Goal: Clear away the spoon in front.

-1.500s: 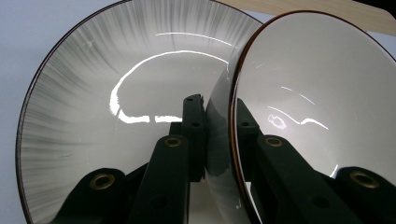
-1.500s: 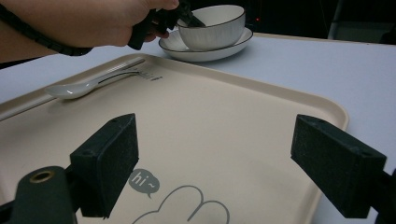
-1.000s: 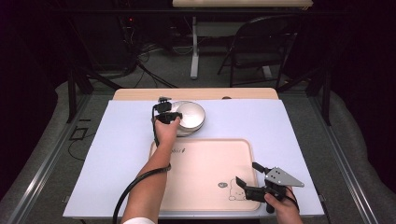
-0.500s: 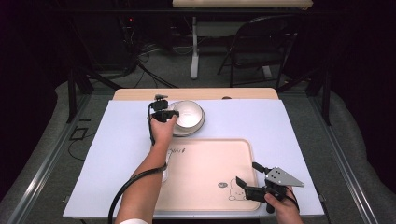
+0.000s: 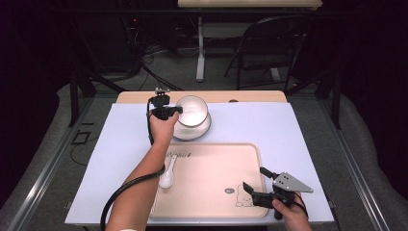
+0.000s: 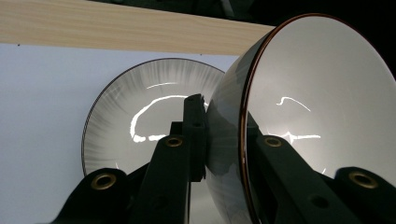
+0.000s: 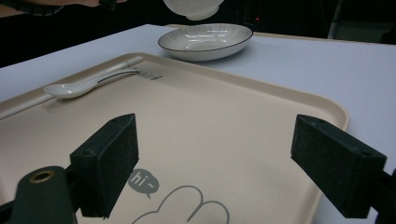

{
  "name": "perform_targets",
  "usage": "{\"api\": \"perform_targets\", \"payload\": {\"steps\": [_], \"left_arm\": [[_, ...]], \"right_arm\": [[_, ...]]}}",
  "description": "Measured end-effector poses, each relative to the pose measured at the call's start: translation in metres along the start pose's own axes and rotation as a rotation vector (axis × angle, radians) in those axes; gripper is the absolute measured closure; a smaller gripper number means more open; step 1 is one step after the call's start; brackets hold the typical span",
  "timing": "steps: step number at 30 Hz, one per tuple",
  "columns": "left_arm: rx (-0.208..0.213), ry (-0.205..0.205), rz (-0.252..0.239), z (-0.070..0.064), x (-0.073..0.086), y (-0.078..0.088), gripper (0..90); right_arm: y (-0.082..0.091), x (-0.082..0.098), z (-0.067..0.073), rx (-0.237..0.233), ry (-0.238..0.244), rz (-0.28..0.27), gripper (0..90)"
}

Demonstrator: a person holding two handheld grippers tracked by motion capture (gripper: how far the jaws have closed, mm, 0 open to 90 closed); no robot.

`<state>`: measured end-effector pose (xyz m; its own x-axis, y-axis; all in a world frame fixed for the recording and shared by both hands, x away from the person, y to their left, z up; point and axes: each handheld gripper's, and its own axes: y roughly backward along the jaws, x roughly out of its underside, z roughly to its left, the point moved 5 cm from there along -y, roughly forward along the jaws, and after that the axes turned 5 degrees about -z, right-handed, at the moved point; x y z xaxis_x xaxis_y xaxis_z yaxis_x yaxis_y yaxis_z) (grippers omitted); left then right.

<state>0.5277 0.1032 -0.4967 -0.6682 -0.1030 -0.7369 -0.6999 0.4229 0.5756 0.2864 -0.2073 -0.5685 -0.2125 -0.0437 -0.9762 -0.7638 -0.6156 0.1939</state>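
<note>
Left gripper (image 5: 174, 110) clamped on rim of white bowl (image 5: 192, 111): one jaw outside the wall, one inside. Bowl lifted clear above striped plate (image 6: 140, 121), tilted in left gripper view, interior bare and glossy. Plate resting on white table cover (image 5: 298, 130), just beyond beige tray (image 5: 211, 192), nothing lying in it. White spoon (image 5: 168, 174) lying near left edge of tray, bowl end toward the person. Right gripper (image 5: 257, 185) hovering low over right front corner of tray, jaws wide apart, nothing between the pads (image 7: 109, 163).

Dark room, folding chair (image 5: 262, 45), grey floor (image 5: 183, 72), floor cables (image 5: 144, 67)
</note>
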Motion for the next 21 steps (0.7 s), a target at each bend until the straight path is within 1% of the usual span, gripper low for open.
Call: {"api": "perform_targets", "payload": {"steps": [5,9,11,15,21], "left_arm": [[0.021,-0.018,-0.006,-0.010,-0.005,0.010,80.8],[0.035,-0.034,-0.010,-0.018,-0.007,0.017,80.6],[0.051,-0.044,-0.013,-0.024,-0.007,0.020,80.6],[0.071,-0.061,-0.007,-0.033,-0.007,0.022,80.6],[0.106,-0.080,0.011,-0.047,-0.001,0.019,80.6]], "right_arm": [[0.000,0.000,0.000,0.000,-0.001,0.002,14.2],[0.000,0.000,0.001,-0.001,0.009,0.002,14.2],[0.000,0.000,0.001,-0.001,0.008,0.001,14.3],[0.000,0.000,0.000,0.001,0.008,0.002,14.3],[0.000,0.000,0.000,0.001,0.009,0.003,14.3]]}}
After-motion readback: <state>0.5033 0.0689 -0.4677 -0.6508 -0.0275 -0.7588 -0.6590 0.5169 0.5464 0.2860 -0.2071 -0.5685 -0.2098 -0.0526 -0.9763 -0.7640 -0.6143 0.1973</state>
